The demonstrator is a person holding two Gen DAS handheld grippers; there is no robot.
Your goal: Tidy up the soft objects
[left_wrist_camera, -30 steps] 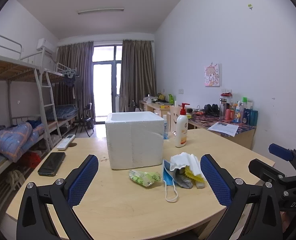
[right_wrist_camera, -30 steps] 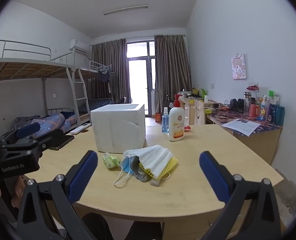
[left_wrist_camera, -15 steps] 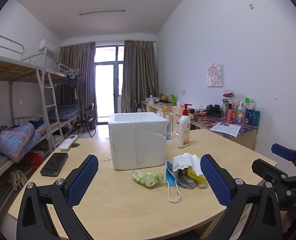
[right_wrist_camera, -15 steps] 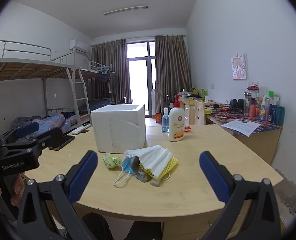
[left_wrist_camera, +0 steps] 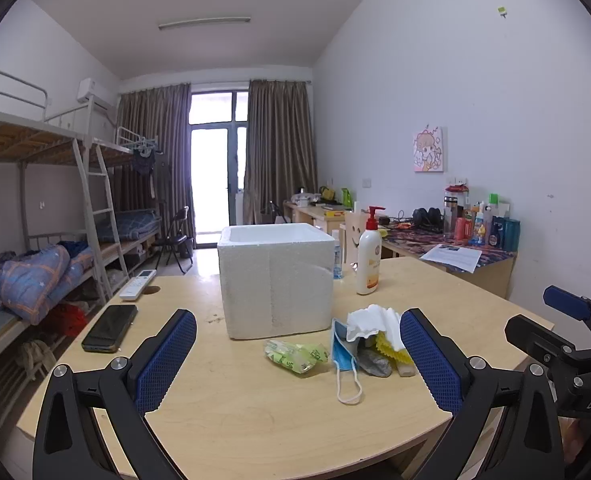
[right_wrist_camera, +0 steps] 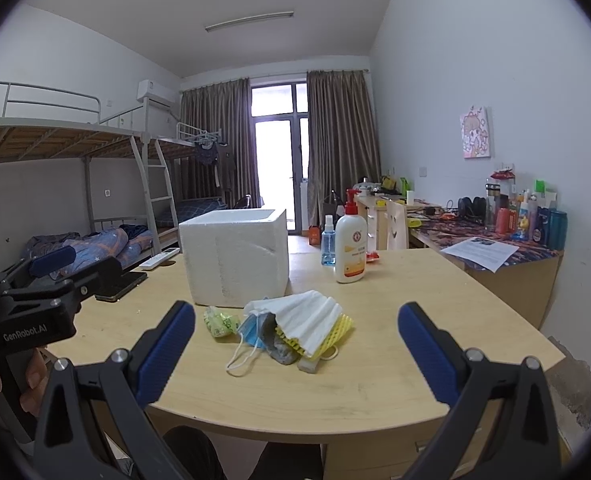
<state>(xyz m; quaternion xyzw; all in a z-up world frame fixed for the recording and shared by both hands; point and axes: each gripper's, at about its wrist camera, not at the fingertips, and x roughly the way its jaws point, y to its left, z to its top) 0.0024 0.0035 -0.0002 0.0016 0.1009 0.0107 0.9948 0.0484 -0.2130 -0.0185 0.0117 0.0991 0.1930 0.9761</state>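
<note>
Two grippers hung above the near edge of a wooden table (left_wrist_camera: 255, 420), each with its blue-padded jaws spread wide and holding nothing: the left gripper (left_wrist_camera: 297, 356) filled the bottom of its own view, the right gripper (right_wrist_camera: 295, 352) the bottom of its own. Readable writing was scarce: "GenRobot.AI" stood in white on the black body of the left gripper at the lower left of the right wrist view, and "DAS" on the right gripper's body at the lower right of the left wrist view. The soft objects lay in a pile at the centre of the frame: a white mask (right_wrist_camera: 307, 318) on top, a blue mask (left_wrist_camera: 343, 350), a yellow mesh piece (right_wrist_camera: 335, 334) and a green packet (left_wrist_camera: 295, 356) just beside them. Behind stood a white foam box (left_wrist_camera: 275, 276), and a lotion bottle (right_wrist_camera: 350, 250) whose label print was too small to read.
</note>
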